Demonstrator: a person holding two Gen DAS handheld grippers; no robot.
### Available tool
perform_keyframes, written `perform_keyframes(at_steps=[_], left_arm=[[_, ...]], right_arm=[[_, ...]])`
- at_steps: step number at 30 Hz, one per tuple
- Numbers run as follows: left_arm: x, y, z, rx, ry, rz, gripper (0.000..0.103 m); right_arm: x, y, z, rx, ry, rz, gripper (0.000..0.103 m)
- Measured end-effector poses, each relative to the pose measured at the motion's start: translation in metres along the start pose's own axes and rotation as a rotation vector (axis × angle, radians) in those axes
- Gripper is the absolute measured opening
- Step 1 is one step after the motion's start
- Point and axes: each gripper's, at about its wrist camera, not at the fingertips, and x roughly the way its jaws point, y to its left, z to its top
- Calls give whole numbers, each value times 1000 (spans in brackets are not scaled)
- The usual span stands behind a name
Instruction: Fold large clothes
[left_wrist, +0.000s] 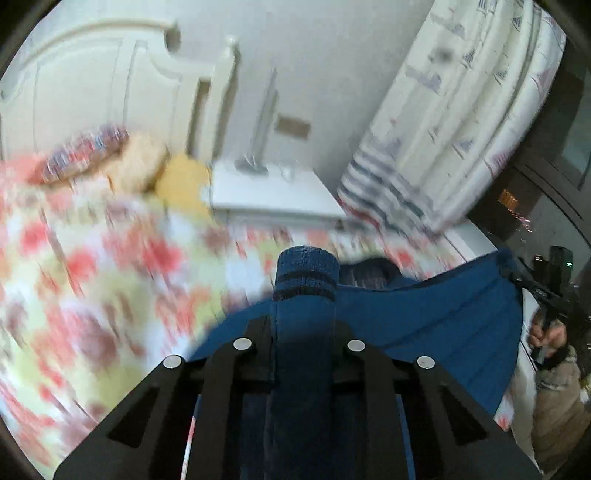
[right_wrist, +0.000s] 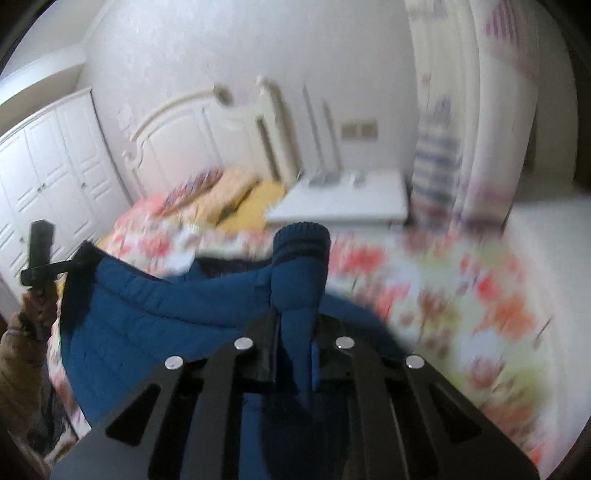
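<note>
A large blue quilted jacket hangs stretched between my two grippers above a flower-patterned bed. My left gripper is shut on one sleeve, whose ribbed cuff sticks up past the fingers. My right gripper is shut on the other sleeve, whose cuff also stands up. The jacket body sags between them. The right gripper also shows in the left wrist view, and the left gripper in the right wrist view. Both views are motion-blurred.
The bed has pillows by a white headboard. A white nightstand stands beside it, a patterned curtain to the right. White wardrobes line the left wall.
</note>
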Motion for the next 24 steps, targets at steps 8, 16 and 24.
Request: perform_keyframes(at_steps=[8,16,24], left_arm=[[158,40,-4,-122,258,298,18],[156,63,-32,-229,176,304,50],[75,-19,6,-8,-153,433,99]], right_arm=[[165,-41,-21,162,332,-247,13],[165,-54,-39,204,269,-227,36],[103,30,5,9,113,-212,75]])
